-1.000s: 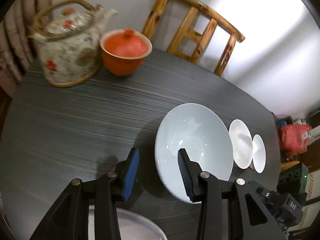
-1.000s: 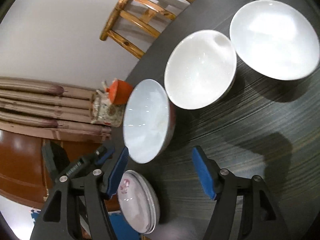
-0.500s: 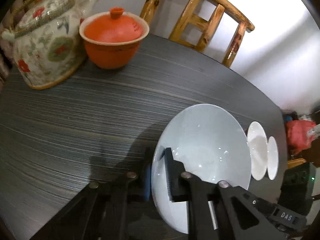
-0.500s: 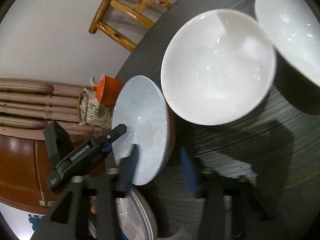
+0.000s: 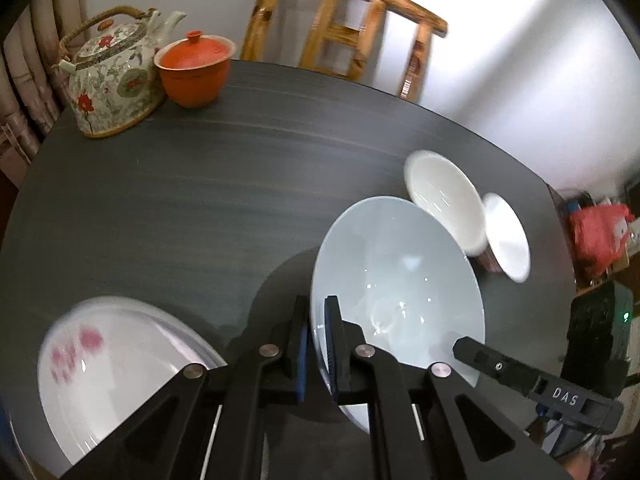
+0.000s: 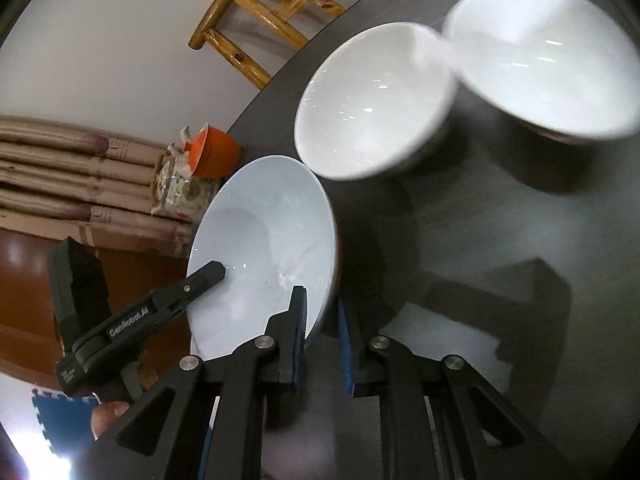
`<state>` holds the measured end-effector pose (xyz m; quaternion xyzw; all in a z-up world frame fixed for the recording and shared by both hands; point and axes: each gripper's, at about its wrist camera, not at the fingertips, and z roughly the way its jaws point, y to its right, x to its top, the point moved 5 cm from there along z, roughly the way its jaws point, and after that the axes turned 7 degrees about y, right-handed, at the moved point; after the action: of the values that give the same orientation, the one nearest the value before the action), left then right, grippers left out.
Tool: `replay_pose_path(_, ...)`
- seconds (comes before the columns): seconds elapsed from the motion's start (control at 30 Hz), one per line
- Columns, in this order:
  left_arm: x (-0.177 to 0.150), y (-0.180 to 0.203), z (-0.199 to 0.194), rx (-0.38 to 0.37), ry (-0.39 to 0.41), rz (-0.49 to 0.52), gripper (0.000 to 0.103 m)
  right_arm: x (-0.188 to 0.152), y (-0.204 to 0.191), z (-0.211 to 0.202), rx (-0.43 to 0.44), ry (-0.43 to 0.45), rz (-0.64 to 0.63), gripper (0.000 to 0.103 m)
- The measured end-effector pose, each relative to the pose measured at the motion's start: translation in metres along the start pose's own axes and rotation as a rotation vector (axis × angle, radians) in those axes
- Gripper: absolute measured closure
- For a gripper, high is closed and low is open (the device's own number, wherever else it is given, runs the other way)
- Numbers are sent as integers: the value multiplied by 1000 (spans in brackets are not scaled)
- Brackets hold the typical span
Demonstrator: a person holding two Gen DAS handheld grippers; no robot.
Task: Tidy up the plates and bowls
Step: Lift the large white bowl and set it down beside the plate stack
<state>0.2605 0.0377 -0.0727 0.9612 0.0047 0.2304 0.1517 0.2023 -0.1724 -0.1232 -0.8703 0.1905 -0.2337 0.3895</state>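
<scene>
A pale blue bowl [image 5: 400, 280] is held between both grippers above the dark round table [image 5: 200, 184]. My left gripper [image 5: 316, 344] is shut on its near rim. My right gripper [image 6: 322, 332] is shut on the opposite rim of the same bowl [image 6: 264, 252]. The right gripper's finger shows in the left wrist view [image 5: 500, 366]; the left gripper's finger shows in the right wrist view [image 6: 176, 292]. Two white bowls [image 6: 372, 100] [image 6: 548, 56] stand on the table beyond. A stack of white plates with pink flowers [image 5: 112, 376] lies at the near left.
A flowered teapot [image 5: 112, 80] and an orange lidded cup [image 5: 194, 66] stand at the table's far left. A wooden chair [image 5: 344, 28] stands behind the table against a white wall. A red bag [image 5: 600, 236] lies off the table at right.
Both grippers closed on the pale blue bowl's rim, one on each side, and lifted it. The views pulled back, and the plate stack came into the left wrist view.
</scene>
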Motion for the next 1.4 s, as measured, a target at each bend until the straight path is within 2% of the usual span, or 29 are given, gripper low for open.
replay_pose_path(0.23,-64,30,-9,-37,-5,-21,95,-35,24,-59,-41,9,-69,88)
replay_pose_path(0.53,-112,54,0,21,6,39,95,-64,52,-90,-66,16,-109,88)
replay_pose_path(0.93,-127,61,-3,88,50,85,91,-72,62,-98,-83,38,-156,88)
replay_pose_path(1.4,-133,73,-11,199,102,207,86,-73,59,-109,-66,79,-167,86)
